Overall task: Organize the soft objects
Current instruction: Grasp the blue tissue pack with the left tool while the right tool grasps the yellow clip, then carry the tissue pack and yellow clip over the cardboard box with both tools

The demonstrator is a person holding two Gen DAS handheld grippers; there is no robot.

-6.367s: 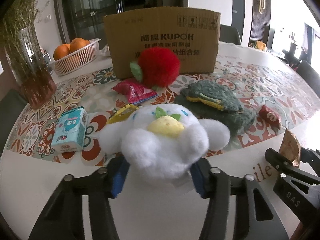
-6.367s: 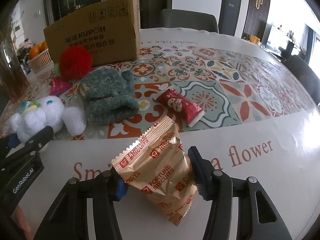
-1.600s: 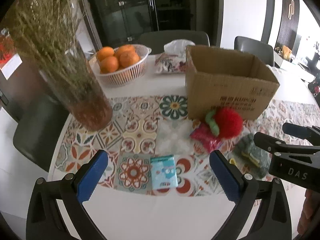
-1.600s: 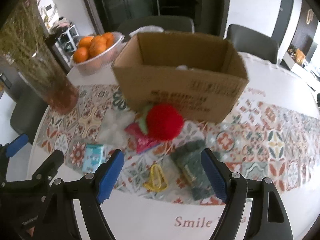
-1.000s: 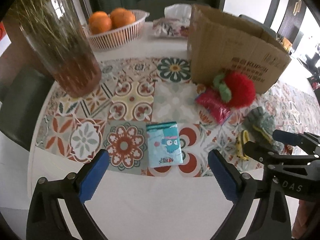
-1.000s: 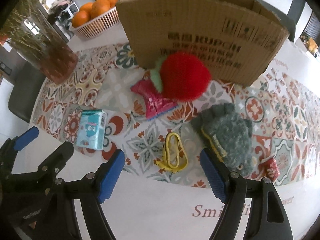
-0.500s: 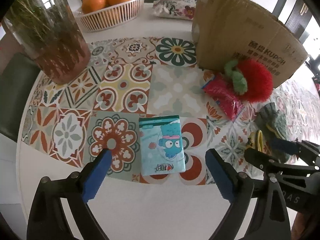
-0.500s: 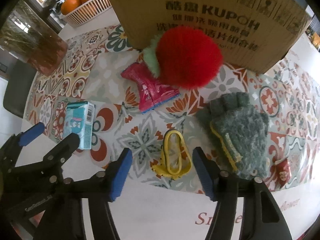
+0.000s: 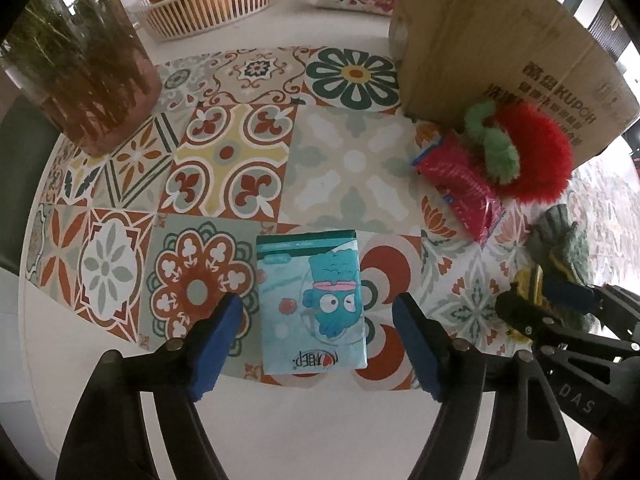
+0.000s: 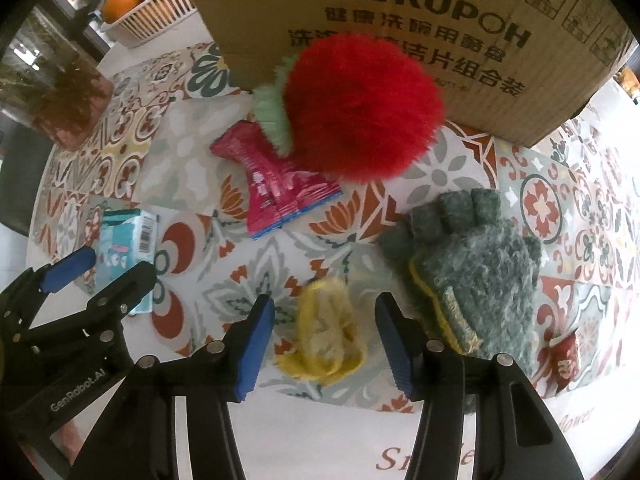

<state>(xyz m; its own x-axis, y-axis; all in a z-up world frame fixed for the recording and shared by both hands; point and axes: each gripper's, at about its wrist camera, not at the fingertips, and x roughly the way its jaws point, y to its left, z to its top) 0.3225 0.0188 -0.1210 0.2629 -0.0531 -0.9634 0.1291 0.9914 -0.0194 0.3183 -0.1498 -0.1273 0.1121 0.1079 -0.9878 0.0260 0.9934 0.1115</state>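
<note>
Teal tissue pack point(image 9: 311, 300): flat on the patterned cloth point(image 9: 352, 168), right between the blue pads point(image 9: 218, 340) of the left gripper point(image 9: 316, 312). Pads wide apart, one on each side, not touching the pack yet.

Yellow fuzzy thing point(image 10: 326, 336): on the cloth between the pads of the right gripper point(image 10: 324, 312). Pads apart there too, nothing squeezed. Too blurry to tell what kind of soft thing.

What could go wrong, as a guess:
- Squashing the pack too hard. Soft inside, so likely to bend and pop out.
- Grabbing only the near end of the pack. Could tip and drop on the way up.
- Pinching the cloth along with the yellow thing, since so flat and floppy. Would tug everything else.
- Catching the green glove point(image 10: 468, 264), just beside the right pad.
- Bumping the two grippers together, side by side and near each other.

Room to move:
- Bare white table point(image 9: 320, 420) on the near side, good for backing away.
- Red fluffy ball point(image 10: 360, 108) and red packet point(image 10: 276, 176) ahead, the ball touching the cardboard box point(image 10: 400, 20).
- Glass vase point(image 9: 80, 60) and basket of oranges point(image 9: 208, 4) far off to the left. Best kept away from.
- Straight up looks safest.
</note>
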